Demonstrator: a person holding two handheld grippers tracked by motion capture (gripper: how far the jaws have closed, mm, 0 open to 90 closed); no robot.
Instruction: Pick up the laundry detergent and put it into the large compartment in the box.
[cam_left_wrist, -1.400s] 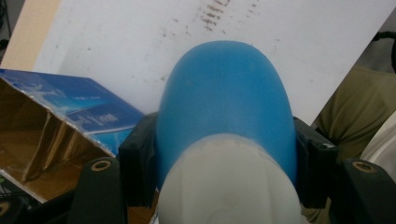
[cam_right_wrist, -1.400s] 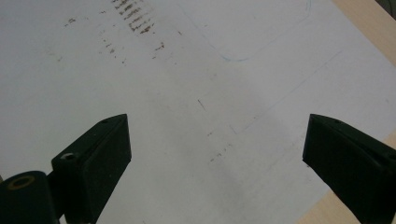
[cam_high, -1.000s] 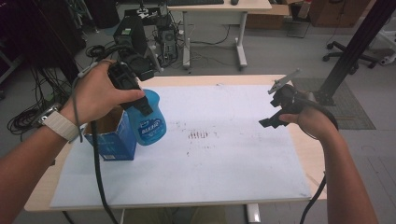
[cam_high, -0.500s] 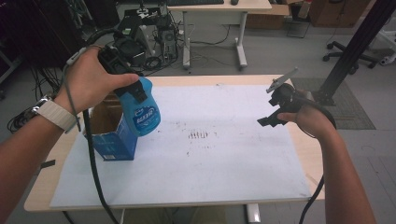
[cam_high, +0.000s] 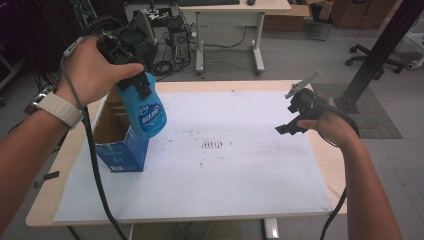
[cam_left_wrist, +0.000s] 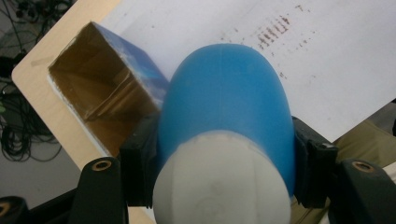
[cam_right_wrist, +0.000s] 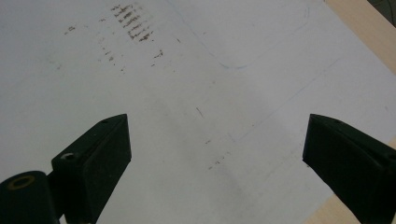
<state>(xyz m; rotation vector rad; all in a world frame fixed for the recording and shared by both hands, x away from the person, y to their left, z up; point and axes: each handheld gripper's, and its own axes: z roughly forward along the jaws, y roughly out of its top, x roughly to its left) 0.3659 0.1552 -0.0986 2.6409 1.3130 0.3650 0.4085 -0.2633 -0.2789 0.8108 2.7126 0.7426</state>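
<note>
A blue bottle (cam_high: 146, 107) is being clamped between the left gripper (cam_left_wrist: 224, 154)'s jaws, held in the air above an open cardboard box (cam_high: 118, 140). The right gripper (cam_right_wrist: 215, 154) is being held spread wide and empty over the white sheet (cam_high: 225, 165).

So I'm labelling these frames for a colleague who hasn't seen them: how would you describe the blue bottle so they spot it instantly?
Start at the white sheet covering the table, then go to its left edge, where an open blue cardboard box stands. The blue bottle hangs just above that box, clamped in the left tool. Unlike the box, it is rounded, white-capped, and off the table.
</note>
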